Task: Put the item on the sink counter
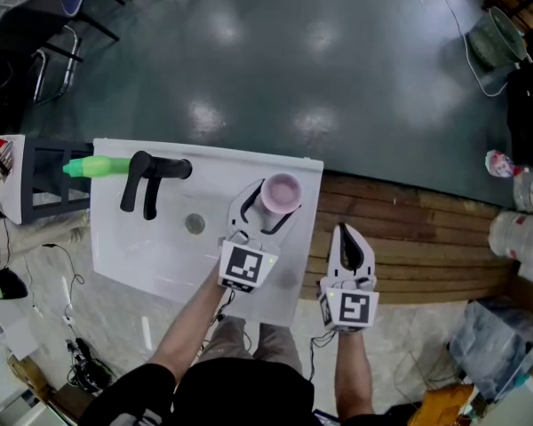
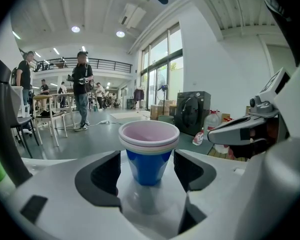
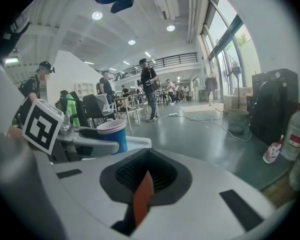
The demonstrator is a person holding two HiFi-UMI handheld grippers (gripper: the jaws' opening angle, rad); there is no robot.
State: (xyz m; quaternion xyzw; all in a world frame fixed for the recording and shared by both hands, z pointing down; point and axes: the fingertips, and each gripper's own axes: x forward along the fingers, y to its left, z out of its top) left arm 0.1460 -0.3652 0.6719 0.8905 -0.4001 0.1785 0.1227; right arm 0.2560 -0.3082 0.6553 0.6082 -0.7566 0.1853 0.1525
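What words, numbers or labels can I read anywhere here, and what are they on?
No words or numbers are readable.
Left marker cube and right marker cube: black-and-white square patterns, no letters.
Small bottle: its label is too small and blurred to read.

Green bottle [image 1: 96, 166] left; water jugs [image 1: 521, 234] right; wooden slats [image 1: 409, 238].

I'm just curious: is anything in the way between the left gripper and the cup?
Nothing visible. The cup stands on the counter right between the left gripper's open jaws, with the pads clear of its blue sides.
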